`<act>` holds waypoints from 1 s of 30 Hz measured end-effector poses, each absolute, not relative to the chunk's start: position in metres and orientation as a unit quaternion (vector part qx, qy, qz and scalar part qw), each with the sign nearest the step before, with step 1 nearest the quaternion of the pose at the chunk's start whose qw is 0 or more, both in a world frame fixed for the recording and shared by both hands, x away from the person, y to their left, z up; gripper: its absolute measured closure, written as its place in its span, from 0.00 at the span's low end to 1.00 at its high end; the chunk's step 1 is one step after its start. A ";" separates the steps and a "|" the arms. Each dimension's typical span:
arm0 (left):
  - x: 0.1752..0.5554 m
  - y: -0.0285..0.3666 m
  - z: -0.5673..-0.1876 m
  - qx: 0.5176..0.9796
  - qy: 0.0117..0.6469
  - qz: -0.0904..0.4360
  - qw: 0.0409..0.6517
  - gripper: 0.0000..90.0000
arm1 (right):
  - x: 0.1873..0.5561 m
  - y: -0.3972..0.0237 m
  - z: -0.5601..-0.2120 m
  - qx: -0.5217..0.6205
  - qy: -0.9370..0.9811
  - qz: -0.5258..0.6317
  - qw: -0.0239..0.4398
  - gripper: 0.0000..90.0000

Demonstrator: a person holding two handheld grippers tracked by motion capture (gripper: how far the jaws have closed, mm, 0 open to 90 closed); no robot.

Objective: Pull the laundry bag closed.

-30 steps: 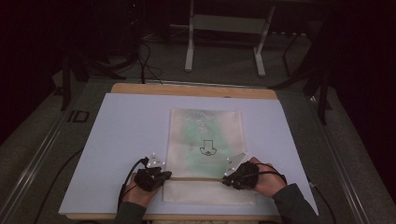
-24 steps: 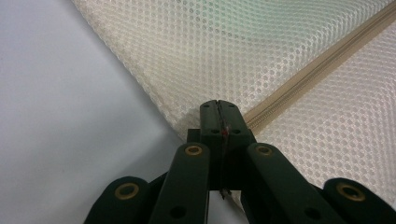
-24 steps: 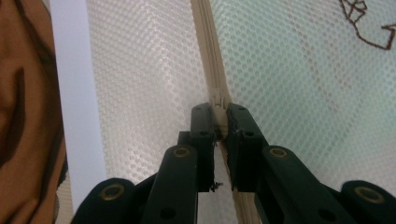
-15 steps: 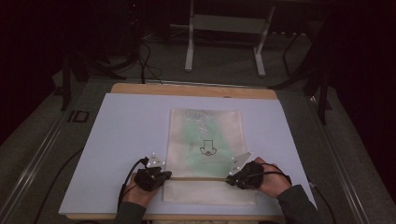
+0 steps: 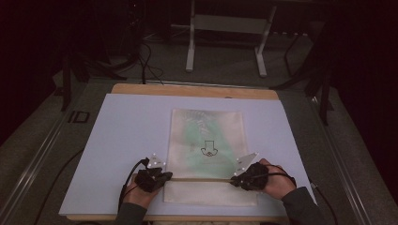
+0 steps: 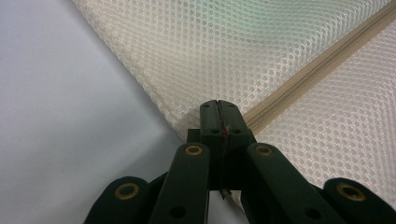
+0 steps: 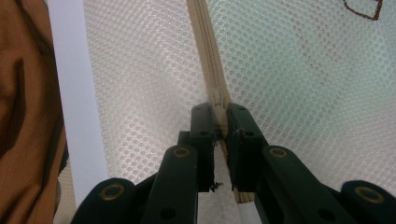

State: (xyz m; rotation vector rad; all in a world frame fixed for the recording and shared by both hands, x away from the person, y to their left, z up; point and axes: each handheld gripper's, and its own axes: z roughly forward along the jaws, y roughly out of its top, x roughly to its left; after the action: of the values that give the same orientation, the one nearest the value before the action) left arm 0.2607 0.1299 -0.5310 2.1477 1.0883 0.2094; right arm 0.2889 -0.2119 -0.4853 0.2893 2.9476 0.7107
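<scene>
You pinched the zipper (image 5: pixel 202 178) ends of the mesh pouch (image 5: pixel 206 140): left gripper (image 6: pixel 219 108) fully closed, right gripper (image 7: pixel 219 112) nearly closed; zipper ran straight between them.

This looks like a lab or recording studio rather than a home. The counter (image 5: pixel 141 122) in the middle of the frame is covered by a plain pale sheet over a wooden board whose edge shows along the top. Around it the room is dark, with a grey carpeted floor (image 5: pixel 225 70). Black cables (image 5: pixel 150 63) trail across the floor at upper left. A pale metal stand (image 5: pixel 227 23) with two legs sits at upper centre, and dark equipment legs (image 5: pixel 324 89) stand at right.
</scene>
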 end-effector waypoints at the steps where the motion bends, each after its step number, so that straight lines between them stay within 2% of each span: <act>1: 0.261 0.130 -0.531 0.831 0.421 0.081 0.354 0.99 | 0.289 -0.212 -0.486 0.095 0.967 0.230 0.049 0.92; 15: 0.261 0.130 -0.531 0.831 0.421 0.081 0.354 0.99 | 0.288 -0.227 -0.485 0.110 0.966 0.230 0.050 0.92; 30: 0.260 0.129 -0.531 0.832 0.421 0.082 0.352 0.99 | 0.285 -0.264 -0.489 0.151 0.959 0.236 0.050 0.92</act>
State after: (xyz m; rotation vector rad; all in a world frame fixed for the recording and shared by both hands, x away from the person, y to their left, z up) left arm 0.2605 0.1295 -0.5306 2.1523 1.0895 0.2123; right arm 0.2851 -0.2636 -0.4889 0.4614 2.9204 0.7181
